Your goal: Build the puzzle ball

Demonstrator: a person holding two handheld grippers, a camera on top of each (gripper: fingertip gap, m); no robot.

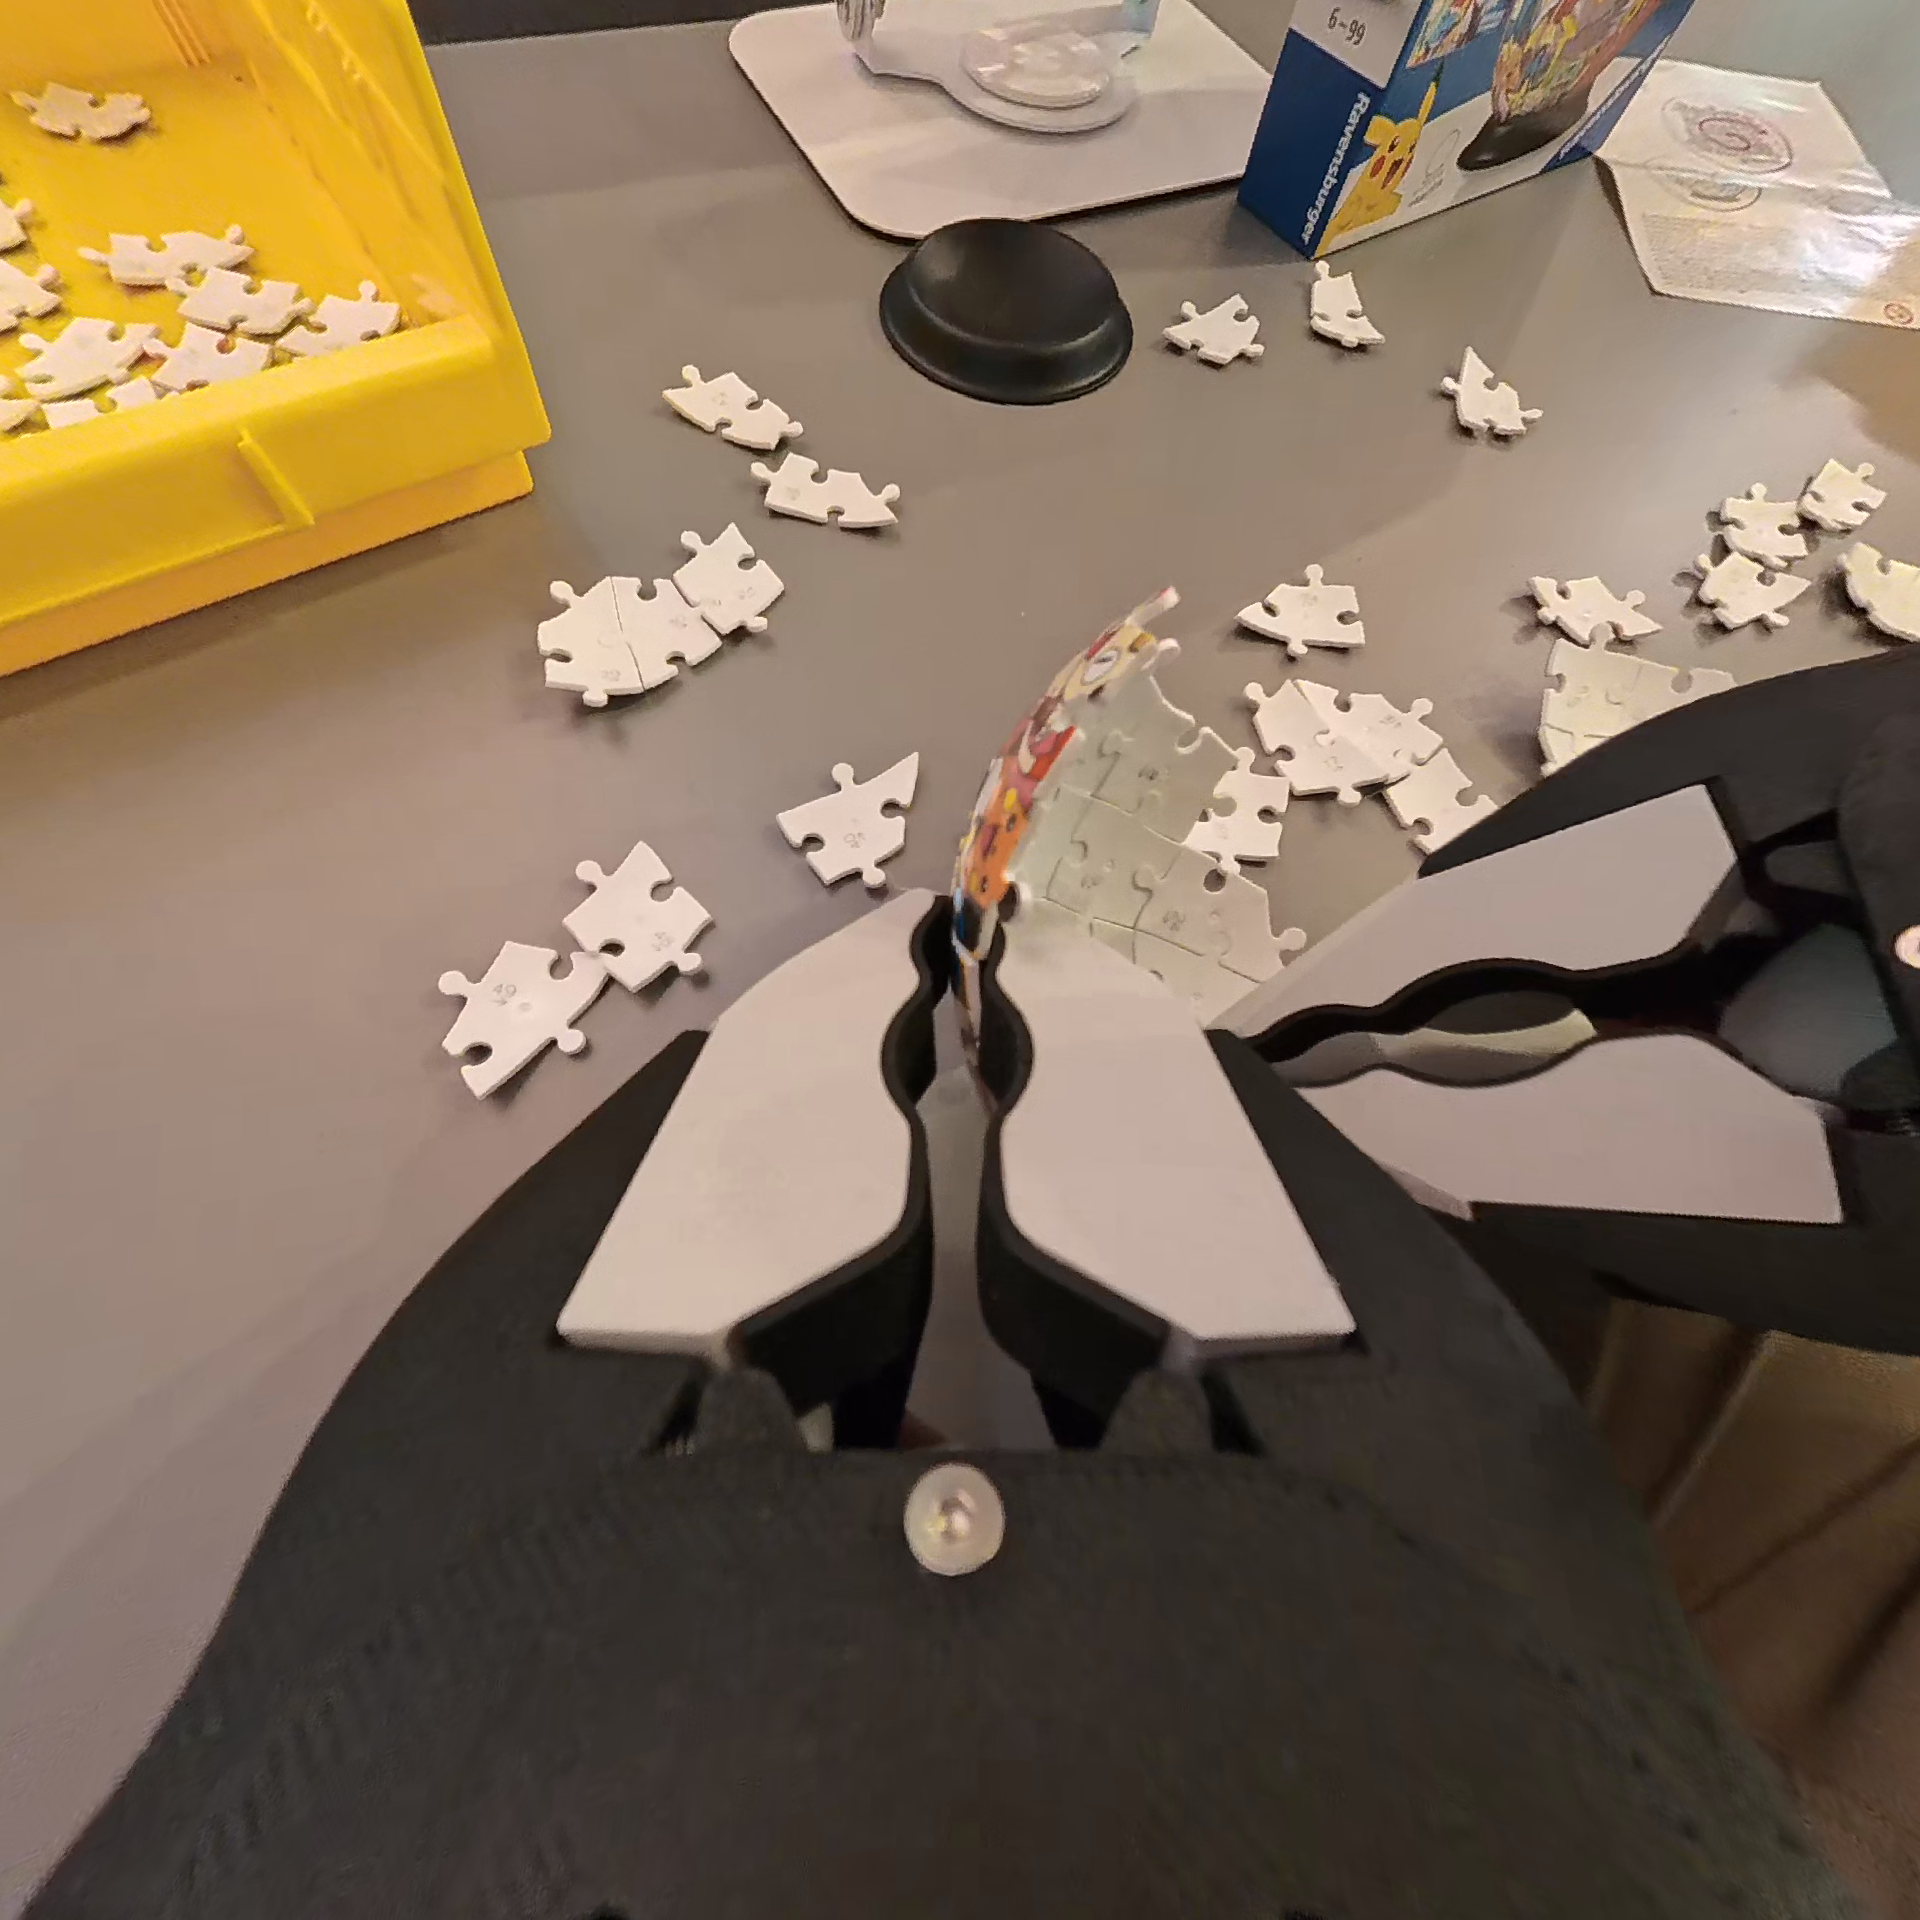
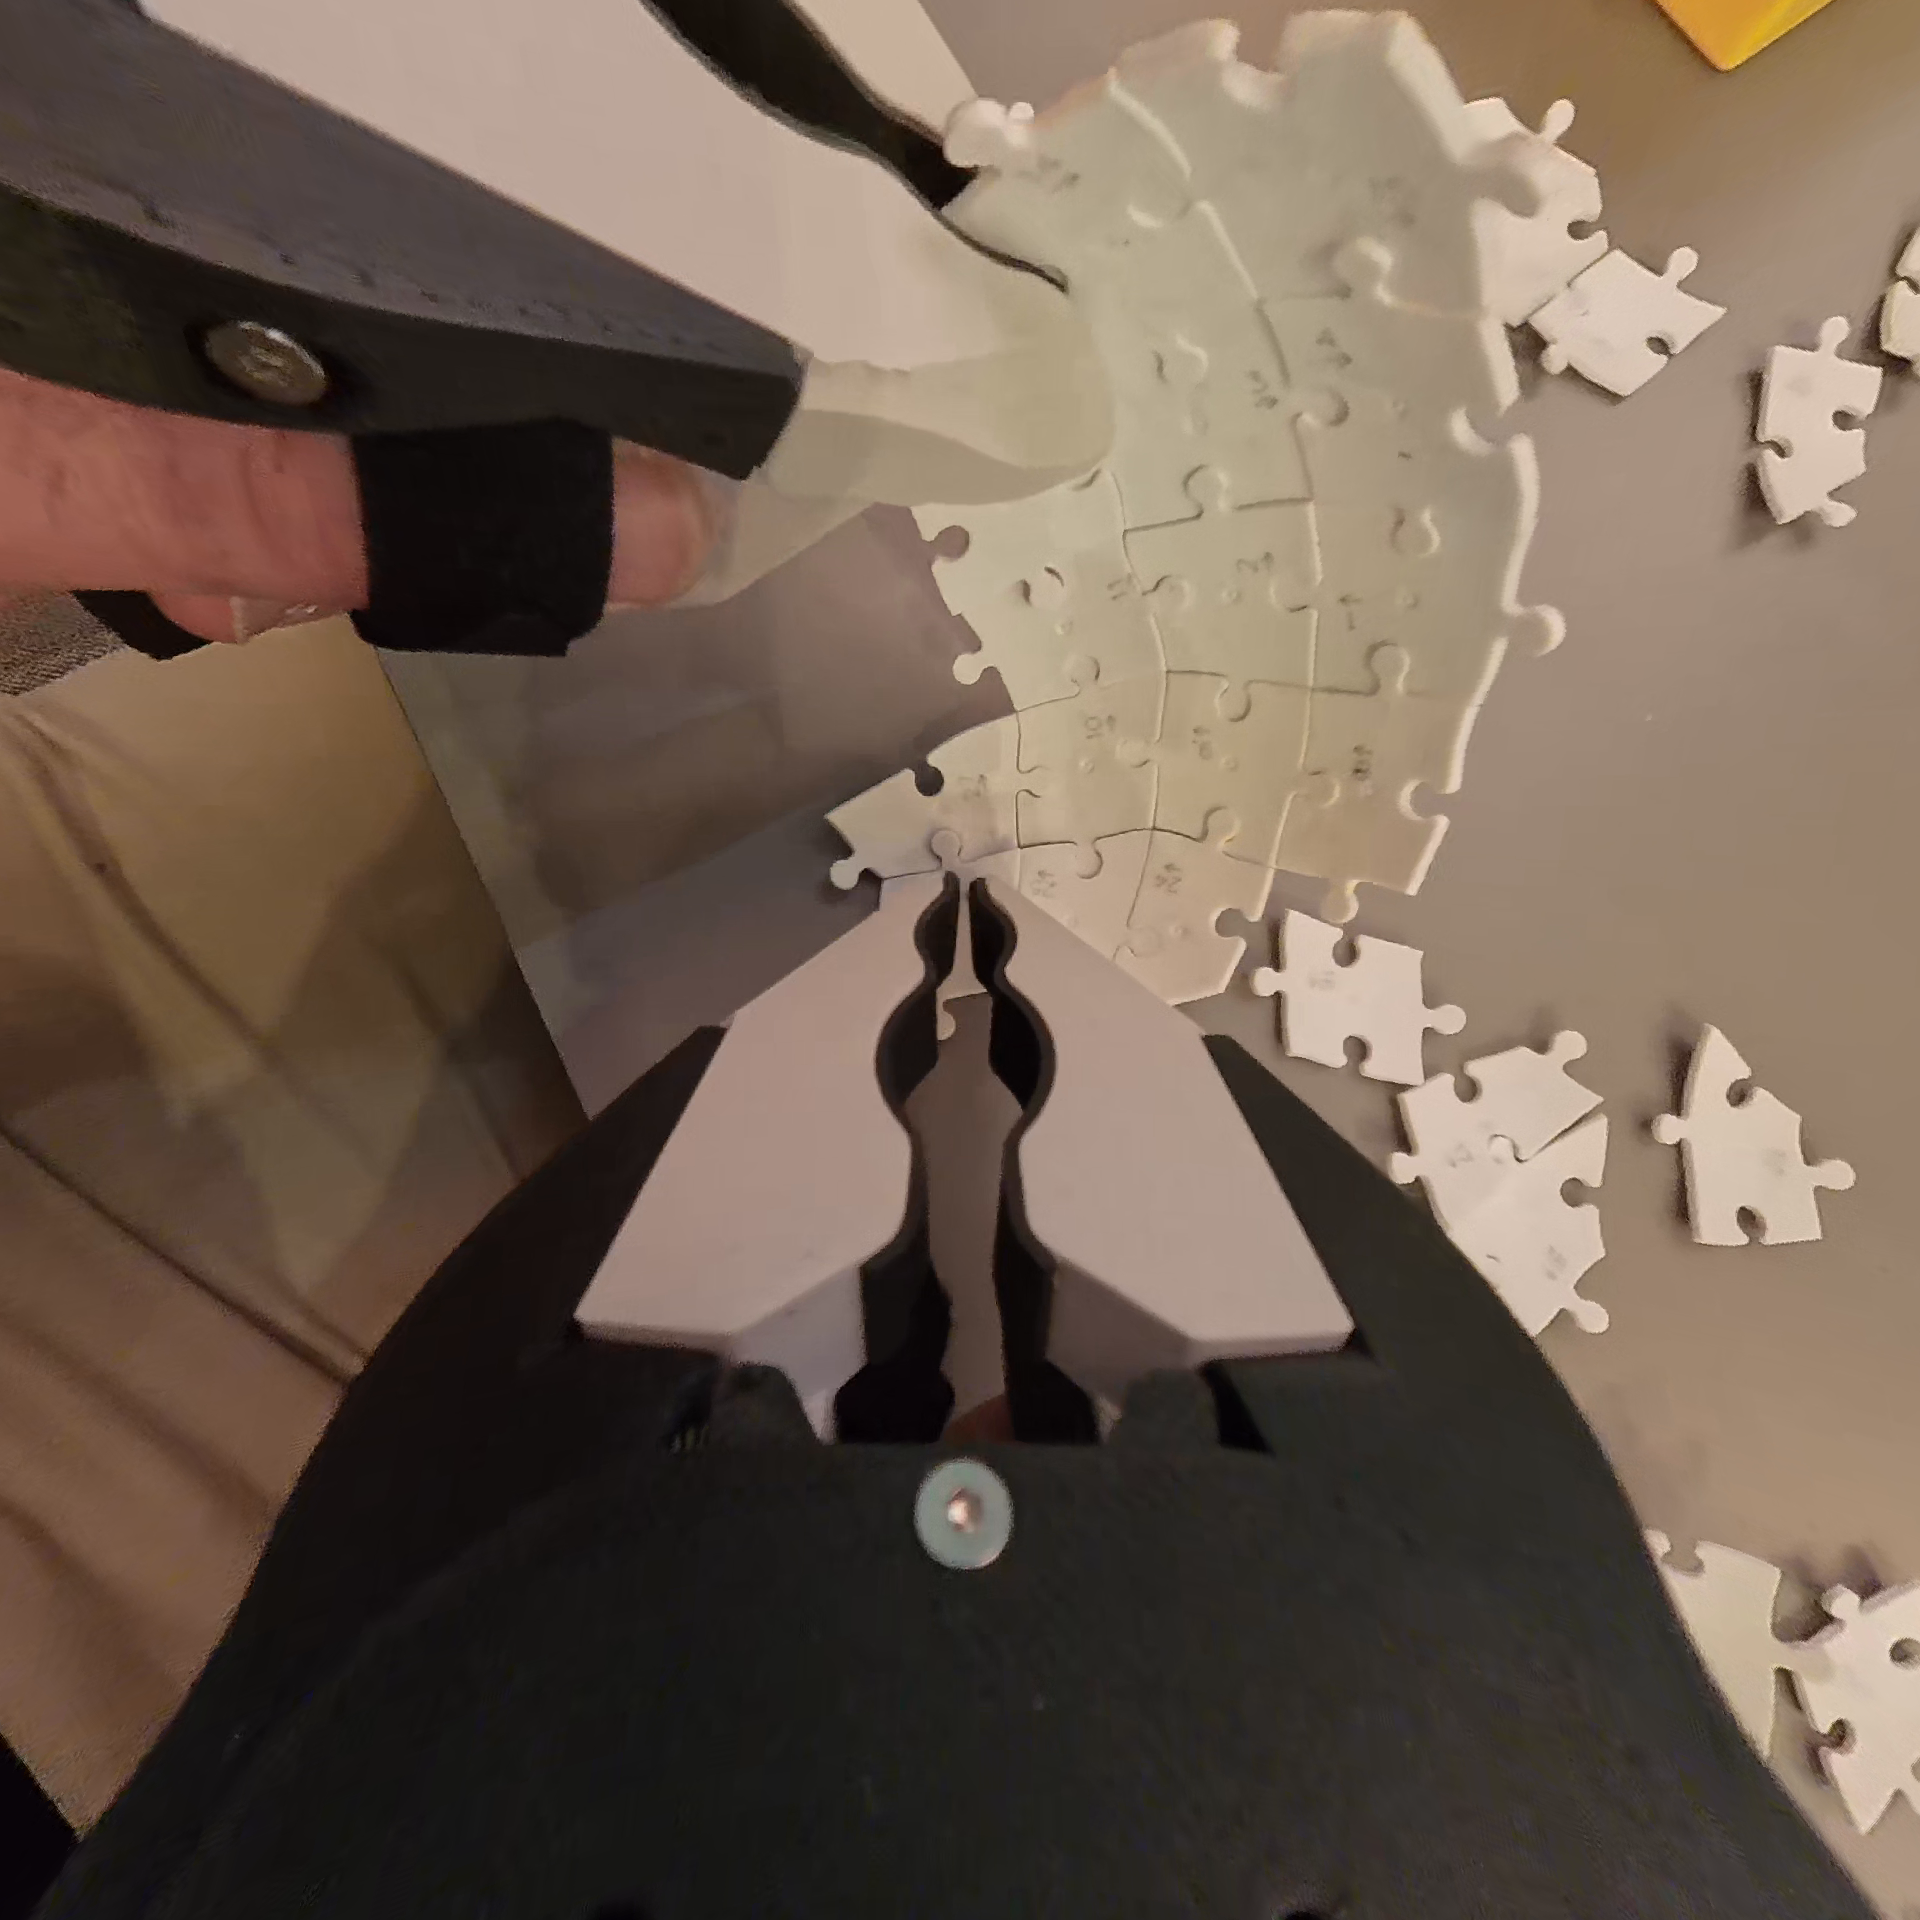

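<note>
White curved ball shell [image 2: 1247,540] is being pinched by both tools: left tool [image 1: 971,930] and right tool [image 2: 961,888] are both gripping its edge. Next, a loose piece [image 2: 1351,1003] beside the shell needs clicking in.

Warm, kinda dim indoor light in both views. There's soft glare on the grey table [image 1: 1091,499] beyond the left gripper [image 1: 975,935], and the pieces only throw faint shadows. Heavy fisheye bending at the edges. The right gripper [image 2: 961,894] view is softer: the finger [image 2: 208,520] up left and the near puzzle shell [image 2: 1247,582] are smeared.
</note>
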